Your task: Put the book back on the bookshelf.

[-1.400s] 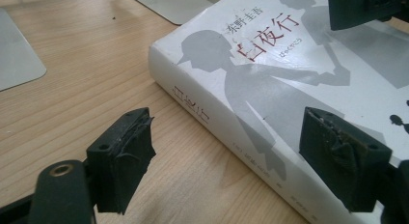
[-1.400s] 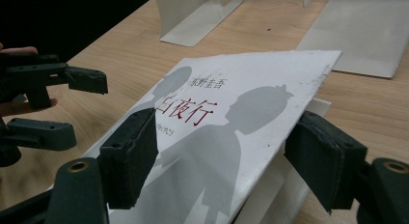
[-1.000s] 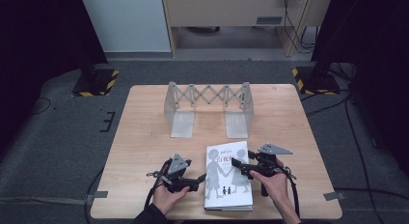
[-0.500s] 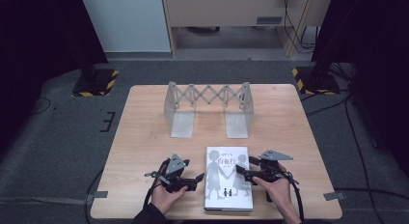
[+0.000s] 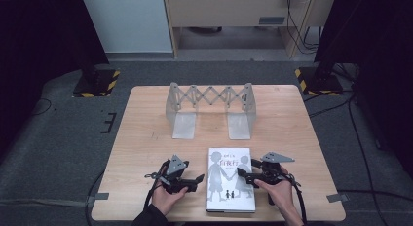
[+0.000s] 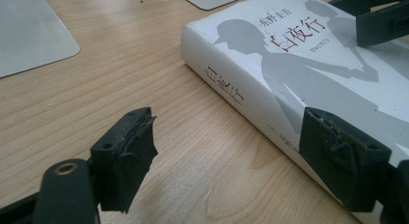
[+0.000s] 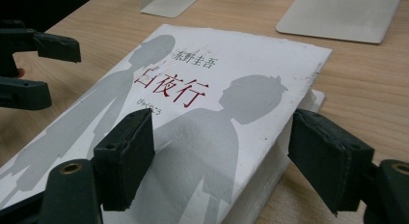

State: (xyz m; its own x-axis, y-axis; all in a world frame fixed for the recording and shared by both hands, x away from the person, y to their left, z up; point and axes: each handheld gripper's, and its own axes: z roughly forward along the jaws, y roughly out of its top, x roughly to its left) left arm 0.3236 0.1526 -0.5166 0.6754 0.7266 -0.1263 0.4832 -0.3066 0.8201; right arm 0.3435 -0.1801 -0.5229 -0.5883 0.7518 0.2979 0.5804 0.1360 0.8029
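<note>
Beyond the book (image 5: 230,179) – well apart (nothing between) – stands an expandable bookend rack (image 5: 210,105).

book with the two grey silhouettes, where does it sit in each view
High view: the book lies flat at the table's near edge, between the two grippers.
Left gripper view: it fills the upper right, spine toward the camera.
Right gripper view: it spans the centre, cover up.
Shared landmark: the red title characters on the cover.
</note>
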